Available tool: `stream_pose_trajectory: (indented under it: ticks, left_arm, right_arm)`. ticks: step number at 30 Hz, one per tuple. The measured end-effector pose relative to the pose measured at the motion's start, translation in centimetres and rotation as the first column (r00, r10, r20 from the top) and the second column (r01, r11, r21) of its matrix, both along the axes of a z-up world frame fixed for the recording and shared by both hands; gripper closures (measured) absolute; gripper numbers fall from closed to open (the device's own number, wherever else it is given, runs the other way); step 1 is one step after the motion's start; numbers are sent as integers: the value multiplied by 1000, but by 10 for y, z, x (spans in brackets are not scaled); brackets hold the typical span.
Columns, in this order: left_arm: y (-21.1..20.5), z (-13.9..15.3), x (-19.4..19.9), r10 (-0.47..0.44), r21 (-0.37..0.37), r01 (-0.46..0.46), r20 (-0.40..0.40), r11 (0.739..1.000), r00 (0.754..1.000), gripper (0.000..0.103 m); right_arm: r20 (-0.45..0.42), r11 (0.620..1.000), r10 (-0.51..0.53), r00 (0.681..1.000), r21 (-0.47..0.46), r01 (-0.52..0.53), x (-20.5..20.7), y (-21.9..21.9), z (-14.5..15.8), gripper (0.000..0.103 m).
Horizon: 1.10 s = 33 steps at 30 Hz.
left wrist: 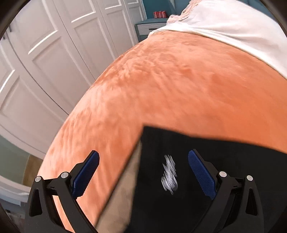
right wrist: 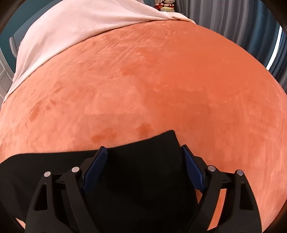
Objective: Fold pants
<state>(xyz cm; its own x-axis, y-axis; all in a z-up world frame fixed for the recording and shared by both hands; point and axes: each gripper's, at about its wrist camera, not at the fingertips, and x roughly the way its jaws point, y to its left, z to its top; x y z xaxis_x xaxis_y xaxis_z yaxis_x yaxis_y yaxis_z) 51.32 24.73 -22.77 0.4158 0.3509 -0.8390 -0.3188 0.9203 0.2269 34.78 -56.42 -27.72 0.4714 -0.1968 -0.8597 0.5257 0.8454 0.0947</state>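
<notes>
Black pants (left wrist: pixel 233 161) lie on an orange blanket (left wrist: pixel 161 89), with a blurred white print (left wrist: pixel 169 174) on them and a beige strip (left wrist: pixel 122 197) along their left edge. My left gripper (left wrist: pixel 143 154) is open wide over a far corner of the pants: one blue pad (left wrist: pixel 86 173) is over the blanket, the other over the black cloth. In the right wrist view another corner of the pants (right wrist: pixel 141 170) lies between the fingers of my right gripper (right wrist: pixel 144 148). Its jaws stand apart on either side of the cloth, and I see no pad pressing on it.
A white cover (left wrist: pixel 224 26) lies across the far end of the bed. White wardrobe doors (left wrist: pixel 44 62) stand to the left, past the bed's edge, with a small cabinet (left wrist: pixel 148 26) carrying red cans (left wrist: pixel 159 14) behind. Blue-grey curtains (right wrist: pixel 233 21) hang at the far right.
</notes>
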Motion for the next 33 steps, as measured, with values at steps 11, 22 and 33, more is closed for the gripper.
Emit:
stream_pose_trajectory:
  ticks: [11,22,33]
  left_arm:
    - [1,-12,42,-46,-154,32,-86,988,995,99]
    - [28,162,-144,-164,-334,247,258,910,952,99]
    - [31,43,-287,-185,-196,173,-45,965,982,96]
  right_arm:
    - [31,995,102,994,-15,-101,9,26,37,92]
    - [435,948,318,842,-175,-268,-145,72,225,92]
    - [169,911,397,902,-195,-364,-295,76,127,90]
